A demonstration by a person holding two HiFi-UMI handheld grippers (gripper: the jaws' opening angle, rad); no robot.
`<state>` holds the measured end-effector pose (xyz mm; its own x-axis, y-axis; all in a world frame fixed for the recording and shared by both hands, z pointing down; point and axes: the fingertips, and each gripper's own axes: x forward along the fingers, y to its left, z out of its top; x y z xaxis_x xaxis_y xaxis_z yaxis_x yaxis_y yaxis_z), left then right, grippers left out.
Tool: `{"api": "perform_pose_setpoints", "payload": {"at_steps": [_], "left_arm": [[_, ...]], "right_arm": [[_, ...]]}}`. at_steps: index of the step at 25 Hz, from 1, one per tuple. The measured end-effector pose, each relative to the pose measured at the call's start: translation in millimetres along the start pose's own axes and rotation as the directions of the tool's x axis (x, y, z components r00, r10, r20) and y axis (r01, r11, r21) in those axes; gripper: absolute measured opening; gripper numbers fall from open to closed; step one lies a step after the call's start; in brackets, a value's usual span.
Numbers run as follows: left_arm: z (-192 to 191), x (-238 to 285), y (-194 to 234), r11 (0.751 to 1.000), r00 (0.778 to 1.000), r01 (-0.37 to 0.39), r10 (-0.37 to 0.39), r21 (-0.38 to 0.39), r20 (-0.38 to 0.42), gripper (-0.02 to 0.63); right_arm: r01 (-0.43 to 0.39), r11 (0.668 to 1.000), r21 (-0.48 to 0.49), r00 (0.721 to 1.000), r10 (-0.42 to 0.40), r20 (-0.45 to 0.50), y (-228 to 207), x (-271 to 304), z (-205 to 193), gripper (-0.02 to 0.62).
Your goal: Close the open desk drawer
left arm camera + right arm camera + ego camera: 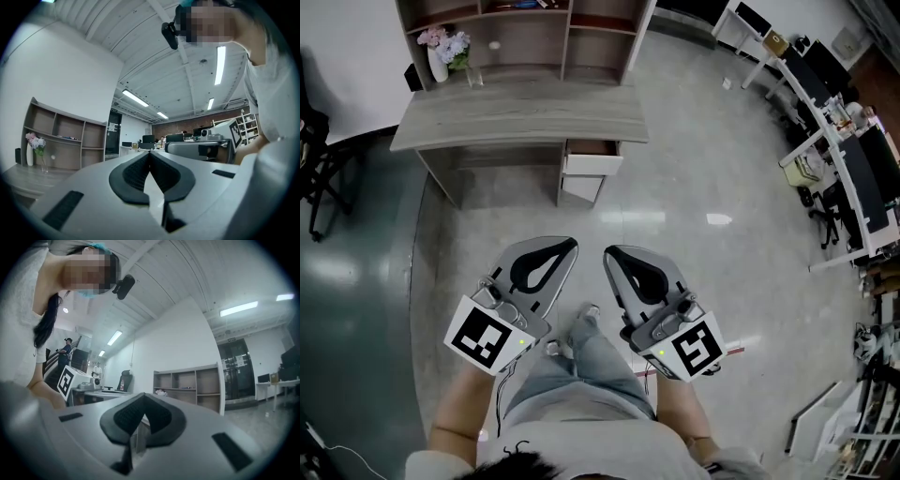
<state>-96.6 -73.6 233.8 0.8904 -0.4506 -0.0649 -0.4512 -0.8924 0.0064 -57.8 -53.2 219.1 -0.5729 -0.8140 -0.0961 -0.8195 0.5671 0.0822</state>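
The grey wooden desk [520, 114] stands far ahead of me in the head view. Its drawer [592, 164], with a white front, is pulled out under the desk's right end. Both grippers are held low and close to my body, well short of the desk. My left gripper [572, 246] is shut with nothing in it, and its tips meet in the left gripper view [150, 153]. Beside it, my right gripper [608, 252] is also shut and empty, its jaws pressed together in the right gripper view [143, 397]. The two gripper views look upward at the ceiling and the room.
A wooden shelf unit [525, 33] backs the desk, and a vase of flowers [445, 52] stands on the desk's left end. Rows of office desks and chairs [839, 150] fill the right side. Polished floor [675, 206] lies between me and the desk. A black chair [319, 159] is at left.
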Motion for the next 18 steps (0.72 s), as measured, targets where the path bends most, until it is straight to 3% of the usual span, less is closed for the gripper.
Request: {"api": "perform_pose_setpoints", "payload": {"at_steps": [18], "left_arm": [[-6,126,90,0.998,0.998,-0.060,0.060,0.015,-0.009,0.011]], "right_arm": [[-0.071,0.997,0.027,0.997,0.071,0.002,-136,73,-22,0.008]]}}
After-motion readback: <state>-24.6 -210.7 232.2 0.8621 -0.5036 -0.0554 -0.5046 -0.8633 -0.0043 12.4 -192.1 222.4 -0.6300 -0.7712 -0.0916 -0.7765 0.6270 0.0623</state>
